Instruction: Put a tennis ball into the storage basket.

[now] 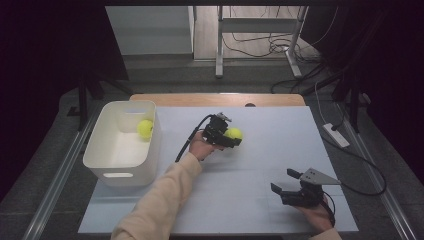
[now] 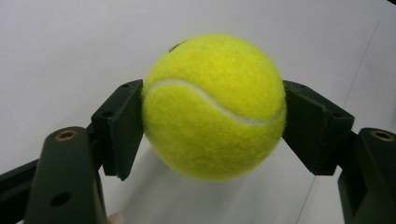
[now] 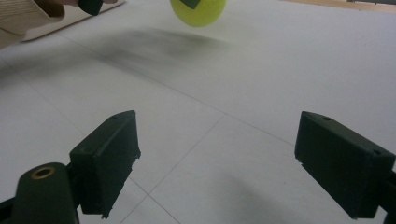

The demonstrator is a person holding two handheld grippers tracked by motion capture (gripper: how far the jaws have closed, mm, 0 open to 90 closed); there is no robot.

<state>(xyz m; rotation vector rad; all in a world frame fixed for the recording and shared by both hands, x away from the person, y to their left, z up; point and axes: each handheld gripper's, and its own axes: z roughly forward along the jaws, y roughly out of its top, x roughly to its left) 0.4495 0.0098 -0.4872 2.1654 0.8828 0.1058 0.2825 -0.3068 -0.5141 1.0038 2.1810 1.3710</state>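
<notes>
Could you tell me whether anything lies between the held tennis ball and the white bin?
Nothing visible does. The left tool grips the tennis ball, and bare table runs to the white bin, which already holds another ball.

My left gripper (image 2: 212,126): matt black plastic pads (image 2: 119,126), brass-coloured inserts in the fingers. Between the pads, a ball (image 2: 215,105) of fuzzy yellow felt with a smooth white seam. My right gripper (image 3: 233,158): the same matt black plastic, edges slightly rough, topped by a flat grey plate (image 1: 320,176) that looks like metal. Table (image 1: 280,145): smooth, matt white sheet with fine seam lines; bare wood at its far edge. Bin (image 1: 97,150) at left: smooth white plastic, faint sheen, holding a second felt ball (image 1: 145,129). My sleeve (image 1: 160,200): soft ribbed cream knit.
</notes>
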